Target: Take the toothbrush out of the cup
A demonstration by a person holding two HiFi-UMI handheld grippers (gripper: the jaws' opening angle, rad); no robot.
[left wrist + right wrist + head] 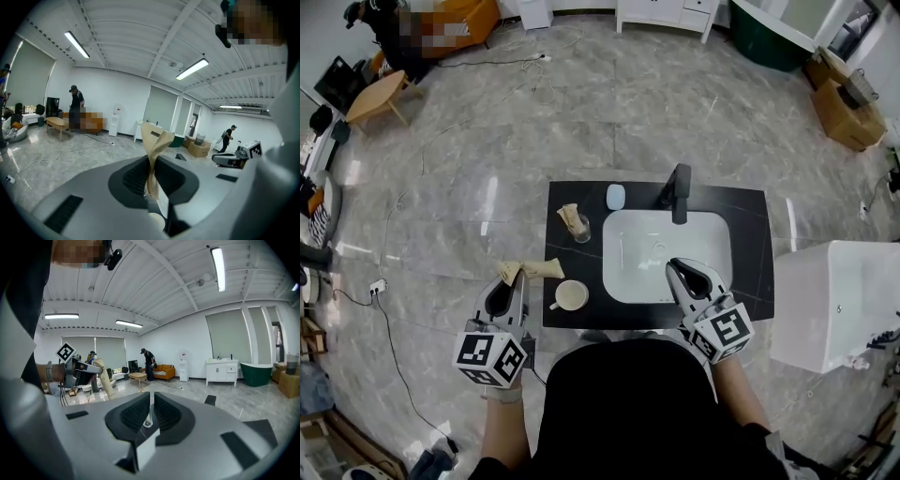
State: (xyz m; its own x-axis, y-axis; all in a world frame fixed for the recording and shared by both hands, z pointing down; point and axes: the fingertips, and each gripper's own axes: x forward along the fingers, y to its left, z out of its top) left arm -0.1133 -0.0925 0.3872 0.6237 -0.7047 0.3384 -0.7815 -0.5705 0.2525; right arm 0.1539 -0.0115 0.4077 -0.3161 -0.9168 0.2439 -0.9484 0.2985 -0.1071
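- Your left claw is clenched on the paper-wrapped toothbrush, which hangs in the air at the lower left of the head view. It is off the left edge of the black tabletop and just left of the white mug.
- Your right claw is clenched on nothing, over the near rim of the sink.
- The toothbrush should handle as light, with a stiff core inside a soft, crinkly wrapper. The paper may slide on the stick, so pinch across the firm handle rather than a loose flap, and keep the squeeze gentle.
- The left gripper view shows the grip itself: the jaws nip the wrapper low, and its folded tan top stands up free above them.
- Only the head view shows the cups. The mug looks empty, and the glass cup further up holds a second wrapped piece.
- The right gripper view shows its own jaws pressed together. At its left edge it gives a side look at the toothbrush slanting out of the left claw.
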